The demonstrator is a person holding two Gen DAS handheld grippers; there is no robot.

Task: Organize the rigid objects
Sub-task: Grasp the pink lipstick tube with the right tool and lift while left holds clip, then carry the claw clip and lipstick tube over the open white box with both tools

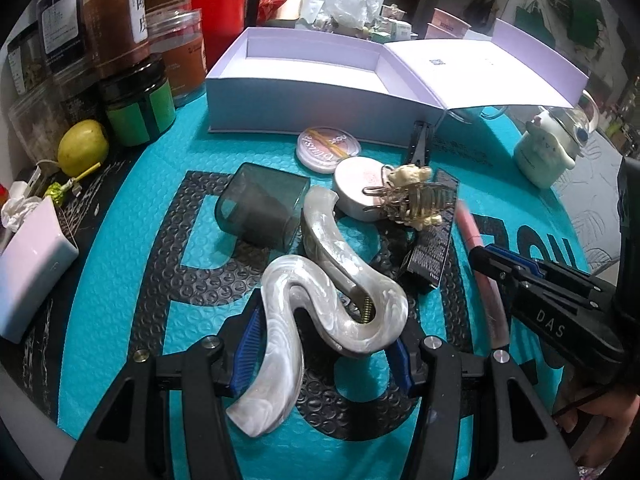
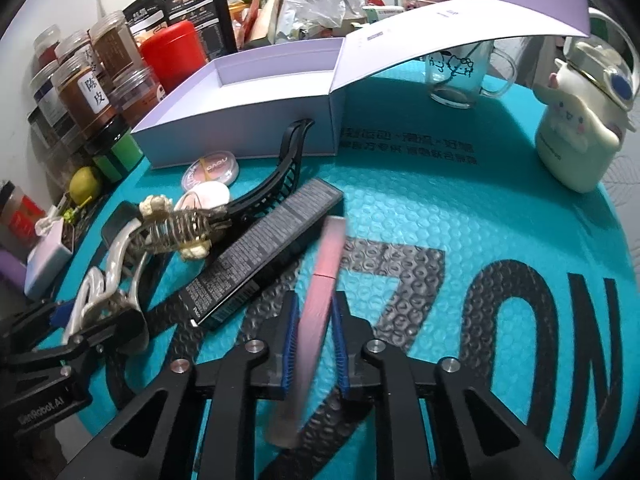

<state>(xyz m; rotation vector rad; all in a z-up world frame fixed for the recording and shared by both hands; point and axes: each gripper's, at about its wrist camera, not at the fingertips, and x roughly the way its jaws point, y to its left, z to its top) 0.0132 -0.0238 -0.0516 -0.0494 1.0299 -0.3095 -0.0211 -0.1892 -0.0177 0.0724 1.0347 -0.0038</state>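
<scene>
Left gripper [image 1: 320, 344]: jaws pinching pearl claw clip [image 1: 320, 300]. Right gripper [image 2: 314, 344]: jaws pinching pink tube [image 2: 320, 292]. Both well short of open box [image 2: 280, 80]. Risk, judged: slim tube pivots or slips in transit; clip snags clutter.

Backdrop: cluttered tabletop under a teal mat

We note the teal bubble-textured mat [image 2: 500, 200] with large black lettering across the frame's centre, lidded jars [image 1: 116, 20] stacked upper left, crumpled plastic bags [image 2: 320, 0] at top centre, dim room beyond.
</scene>
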